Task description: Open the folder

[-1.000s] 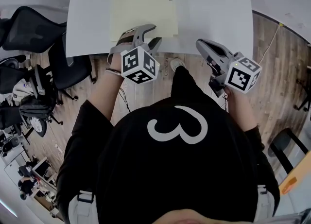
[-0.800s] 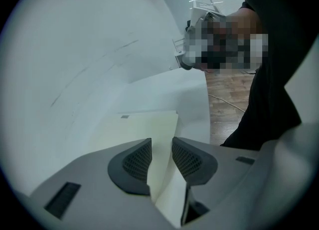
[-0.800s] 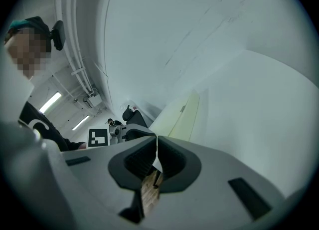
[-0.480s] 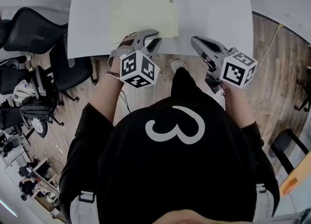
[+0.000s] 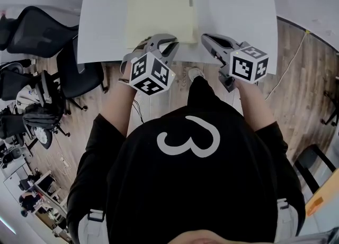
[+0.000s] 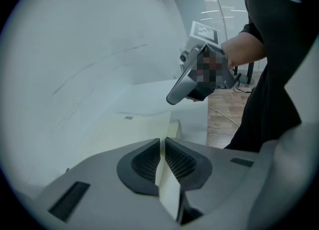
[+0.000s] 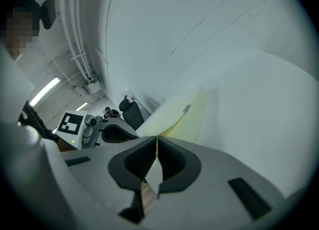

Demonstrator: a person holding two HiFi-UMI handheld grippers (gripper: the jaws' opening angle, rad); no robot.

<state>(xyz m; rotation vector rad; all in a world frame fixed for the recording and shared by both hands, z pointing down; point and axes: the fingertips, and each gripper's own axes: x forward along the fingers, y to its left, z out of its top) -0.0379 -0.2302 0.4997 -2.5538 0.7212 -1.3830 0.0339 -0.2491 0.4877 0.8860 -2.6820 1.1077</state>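
A pale yellow folder [image 5: 159,5] lies flat on the white table [image 5: 238,10], its near edge at the table's front. My left gripper [image 5: 164,41] is at that near edge. In the left gripper view its jaws [image 6: 162,141] are closing, and the pads press on a thin pale sheet of the folder [image 6: 134,129]. My right gripper [image 5: 204,37] points at the folder's near right corner. In the right gripper view its tips [image 7: 157,139] meet with nothing between them, and the folder [image 7: 184,112] lies just beyond.
Black office chairs [image 5: 32,31] stand on the wooden floor [image 5: 296,79] left of the table. The person's black-shirted body fills the lower half of the head view. White table surface spreads right of the folder.
The right gripper has moved left toward the folder's near right corner. The left gripper's jaws have closed onto the folder's near edge while staying in place.
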